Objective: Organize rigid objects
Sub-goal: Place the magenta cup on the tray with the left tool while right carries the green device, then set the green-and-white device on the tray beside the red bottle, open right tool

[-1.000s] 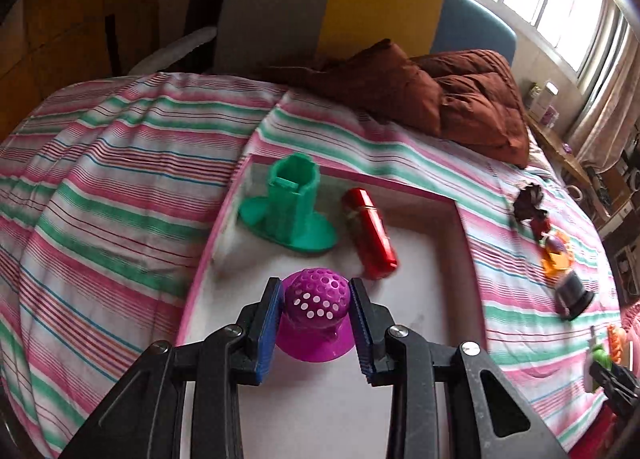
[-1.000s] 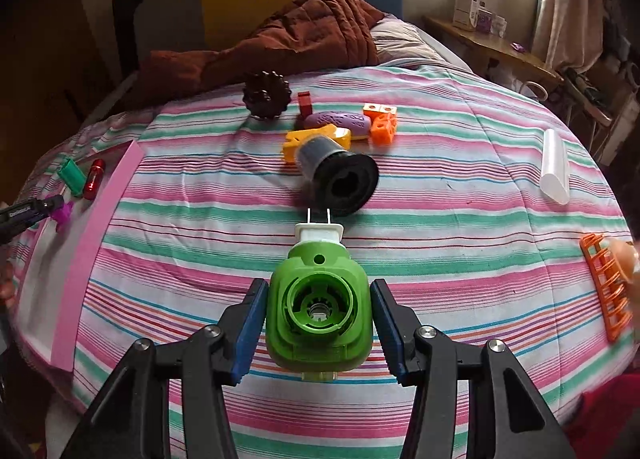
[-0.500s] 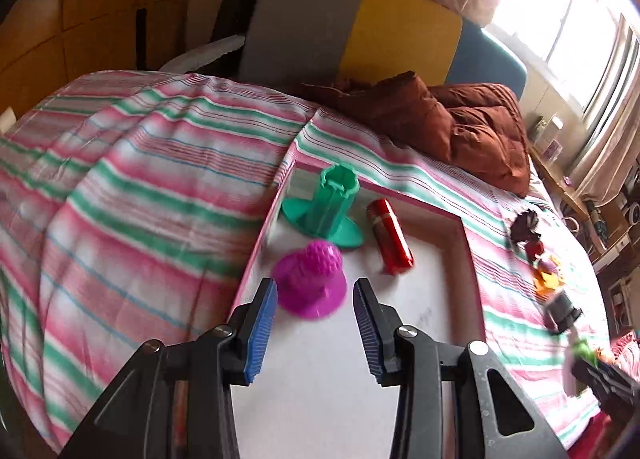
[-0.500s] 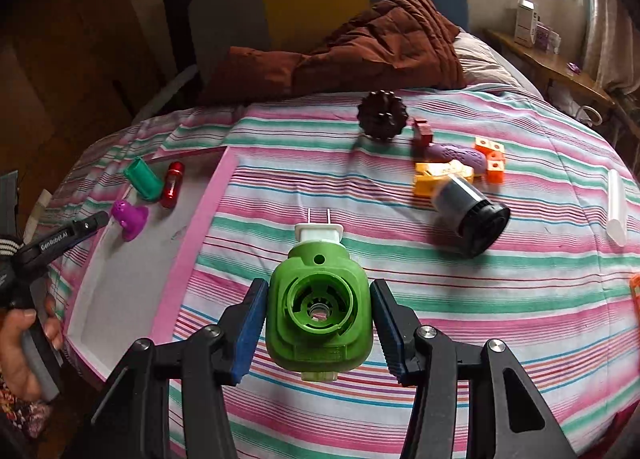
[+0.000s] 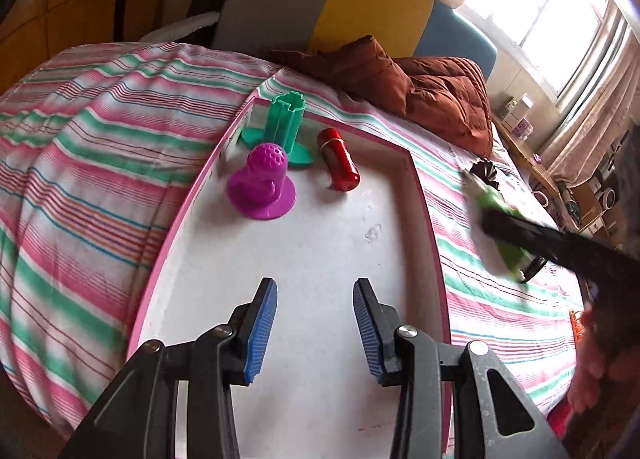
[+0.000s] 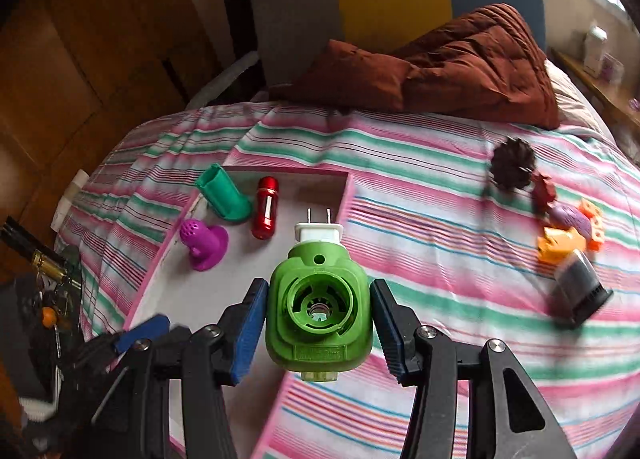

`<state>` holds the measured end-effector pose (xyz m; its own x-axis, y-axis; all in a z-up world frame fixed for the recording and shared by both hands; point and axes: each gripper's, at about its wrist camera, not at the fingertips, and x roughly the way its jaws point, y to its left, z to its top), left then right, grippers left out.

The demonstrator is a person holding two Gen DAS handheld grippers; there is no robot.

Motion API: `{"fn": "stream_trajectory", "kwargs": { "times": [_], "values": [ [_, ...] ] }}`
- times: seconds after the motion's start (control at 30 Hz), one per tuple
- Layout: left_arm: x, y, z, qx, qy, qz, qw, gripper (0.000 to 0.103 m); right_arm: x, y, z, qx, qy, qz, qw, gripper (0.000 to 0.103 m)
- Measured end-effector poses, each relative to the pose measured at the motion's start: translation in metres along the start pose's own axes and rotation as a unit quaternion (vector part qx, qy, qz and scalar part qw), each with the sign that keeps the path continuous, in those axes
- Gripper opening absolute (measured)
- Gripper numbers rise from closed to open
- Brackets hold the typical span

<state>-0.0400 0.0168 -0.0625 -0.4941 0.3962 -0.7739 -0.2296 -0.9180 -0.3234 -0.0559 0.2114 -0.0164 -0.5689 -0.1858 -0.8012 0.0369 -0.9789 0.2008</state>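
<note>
The bed point(image 6: 400, 187) with its striped sheet carries everything, and the white tray with a pink rim point(image 5: 424, 195) lies near the bed's left edge. In the tray's far left corner stand 3 things close together: the green flanged holder point(image 5: 286, 119), the red capsule-shaped tube point(image 5: 338, 159) and the purple perforated cap point(image 5: 262, 183).

The change is at the left claw point(image 5: 314, 323). 1 second ago its pads were around the purple cap; its jaws have just been opening, and now they stand apart with nothing between them, over bare tray floor well short of the cap. So the cap is delivered, I judge, and this claw is free for a next piece.

The right claw point(image 6: 318, 323) is clamped on the green plug-in device point(image 6: 318, 311), its 2 prongs pointing forward. Compared with 1 second ago, it is now above the tray's right rim instead of the middle of the bed. I think this device will be set in the tray next.

Loose pieces remain near the bed's right edge: a black cylinder point(image 6: 580, 291), orange blocks point(image 6: 560, 243), a dark spiky ball point(image 6: 512, 163).
</note>
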Motion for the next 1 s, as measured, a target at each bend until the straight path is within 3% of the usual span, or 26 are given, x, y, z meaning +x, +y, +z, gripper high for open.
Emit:
{"fn": "stream_trajectory", "kwargs": {
  "times": [0.33, 0.7, 0.9, 1.0],
  "values": [
    [-0.012, 0.009, -0.008, -0.012, -0.010, -0.004, 0.9999, 0.040, 0.061, 0.027, 0.033, -0.040, 0.019, -0.051, 0.998, 0.052],
    [-0.017, 0.009, -0.010, -0.016, -0.011, -0.007, 0.9998, 0.040, 0.091, 0.030, 0.047, -0.051, 0.020, -0.090, 0.994, 0.053],
    [-0.020, 0.006, -0.012, -0.012, -0.014, -0.005, 0.9998, 0.040, 0.098, 0.031, 0.046, -0.061, 0.022, -0.093, 0.994, 0.053],
    [-0.022, 0.006, -0.012, -0.012, -0.016, -0.003, 0.9998, 0.040, 0.088, 0.029, 0.042, -0.050, 0.013, -0.075, 0.996, 0.053]
  ]
}}
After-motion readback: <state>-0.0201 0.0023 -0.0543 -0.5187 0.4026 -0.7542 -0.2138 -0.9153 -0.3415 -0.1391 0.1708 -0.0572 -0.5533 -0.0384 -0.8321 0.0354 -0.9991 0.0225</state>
